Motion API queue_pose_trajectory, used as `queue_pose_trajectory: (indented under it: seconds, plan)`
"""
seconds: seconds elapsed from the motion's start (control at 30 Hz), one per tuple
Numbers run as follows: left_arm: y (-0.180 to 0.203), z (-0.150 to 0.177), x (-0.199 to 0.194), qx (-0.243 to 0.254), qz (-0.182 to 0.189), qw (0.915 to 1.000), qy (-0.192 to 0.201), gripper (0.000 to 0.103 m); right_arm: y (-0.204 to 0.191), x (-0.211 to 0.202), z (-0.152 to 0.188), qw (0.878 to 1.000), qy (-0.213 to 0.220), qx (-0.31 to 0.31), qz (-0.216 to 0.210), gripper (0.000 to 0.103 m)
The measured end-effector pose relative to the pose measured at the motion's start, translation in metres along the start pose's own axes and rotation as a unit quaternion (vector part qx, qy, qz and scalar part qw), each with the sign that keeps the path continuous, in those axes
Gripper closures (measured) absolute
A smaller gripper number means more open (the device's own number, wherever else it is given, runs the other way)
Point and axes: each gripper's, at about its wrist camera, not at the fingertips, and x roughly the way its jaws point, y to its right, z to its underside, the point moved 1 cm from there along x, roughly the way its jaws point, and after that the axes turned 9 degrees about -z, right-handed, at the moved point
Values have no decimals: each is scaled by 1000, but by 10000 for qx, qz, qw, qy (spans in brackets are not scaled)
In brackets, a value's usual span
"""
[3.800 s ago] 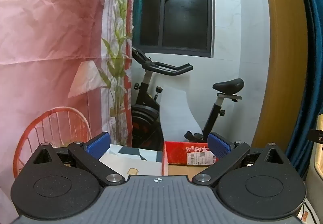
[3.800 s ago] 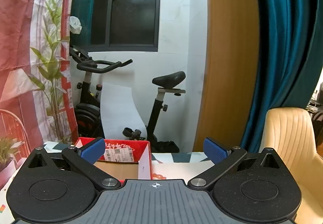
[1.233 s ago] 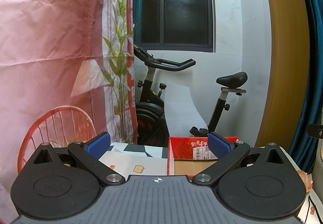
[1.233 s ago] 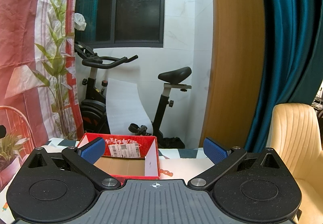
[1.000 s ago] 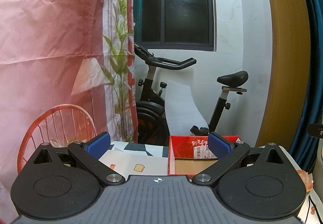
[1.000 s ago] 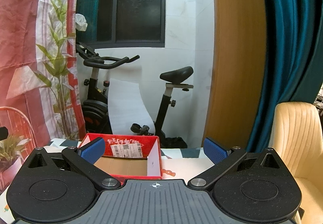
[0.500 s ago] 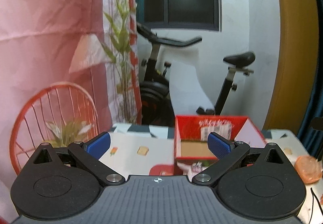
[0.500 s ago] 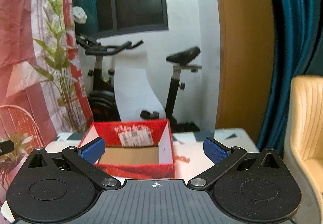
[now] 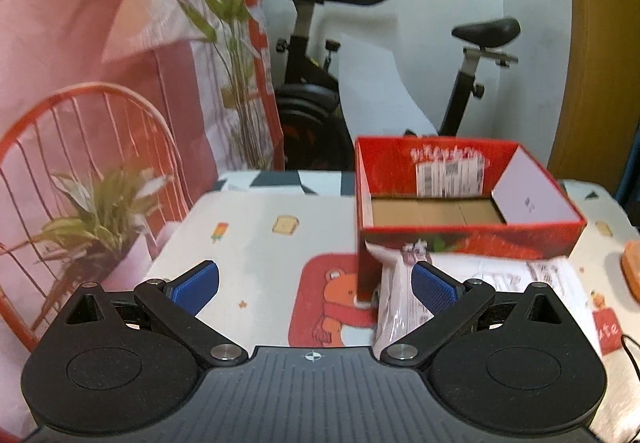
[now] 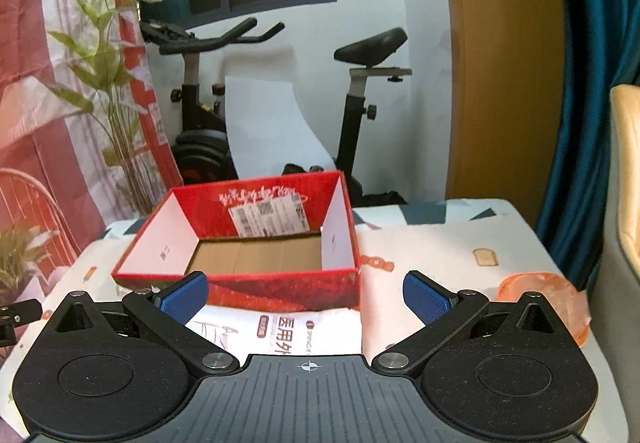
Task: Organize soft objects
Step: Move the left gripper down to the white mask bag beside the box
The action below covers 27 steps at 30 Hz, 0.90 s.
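An open red cardboard box stands on the table with nothing inside it. In front of the box lies a white plastic packet with printed text, and a pink soft pack stands beside it. A red mat with a bear picture lies to the left of the box. An orange soft item rests at the right. My left gripper is open above the bear mat. My right gripper is open above the white packet, holding nothing.
The table has a white cloth with small prints. Behind it stand an exercise bike and a wooden door frame. A red wire chair with a plant is at the left, and a cream chair at the right.
Both grippers have tilted downward and moved closer to the table. The box, the packets and the bear mat have come into view. Both grippers stay open.
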Motion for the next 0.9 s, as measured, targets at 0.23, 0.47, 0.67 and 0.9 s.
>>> queue_pose_trajectory:
  seconds: [0.23,0.47,0.67,0.9]
  plan:
    - [8,19,29,53,110,9995,-292,0,7,32,27,9996,-262,-94,-94,0]
    - [22,30,57,95,250,9981,-549,0,9,80,62,9962,-831,-46,-248,0]
    - [38,38,65,135,635,9967,-493,0,15,109,83,9920,-1180,158,-421,0]
    - [50,50,73,-12,1029,9946,-87,0,26,120,90,9894,-1176,470,-709,0]
